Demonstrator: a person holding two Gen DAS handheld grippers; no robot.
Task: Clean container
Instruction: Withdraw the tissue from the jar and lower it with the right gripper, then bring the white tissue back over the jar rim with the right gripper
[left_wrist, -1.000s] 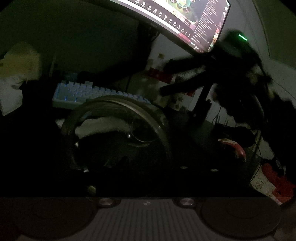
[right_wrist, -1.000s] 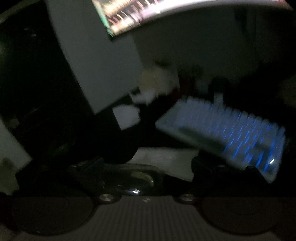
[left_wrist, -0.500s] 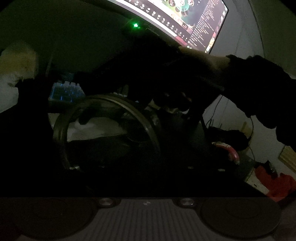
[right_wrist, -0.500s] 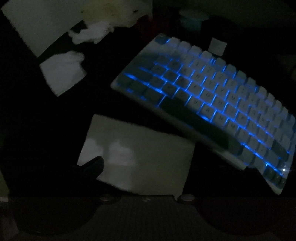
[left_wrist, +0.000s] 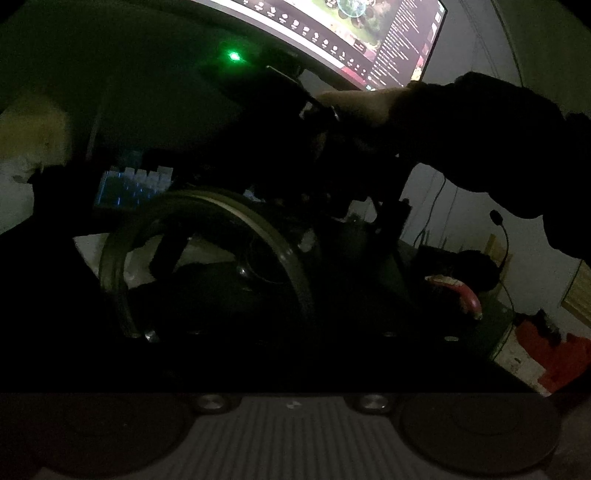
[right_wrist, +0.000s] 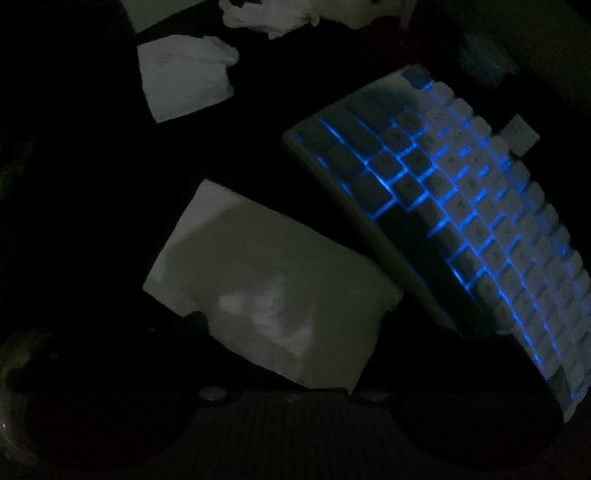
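Observation:
The scene is very dark. A round clear glass container (left_wrist: 207, 206) lies just ahead of my left gripper with its mouth towards the camera. The left jaws are opening, but the fingers are lost in shadow, so I cannot tell whether they touch the glass. A flat white tissue (right_wrist: 266, 295) lies on the desk beyond the container (left_wrist: 210, 254). My right gripper (right_wrist: 328, 339) points steeply down over the tissue. Its fingers (right_wrist: 195, 325) stand apart, with the tissue between them. In the left wrist view one dark finger (left_wrist: 166, 254) comes down onto the tissue, held by a person's hand (left_wrist: 362, 103).
A blue-lit keyboard (right_wrist: 461, 206) lies right beside the tissue. Crumpled tissues (right_wrist: 184, 74) lie further back. A lit monitor (left_wrist: 351, 29) stands behind, and the person's dark sleeve (left_wrist: 498, 147) spans above the container. A headset (left_wrist: 461, 269) sits to the right.
The right gripper swung in from the right across the desk and tipped downward over the tissue. The hand and sleeve now reach above the container, which sits slightly further left in the left wrist view.

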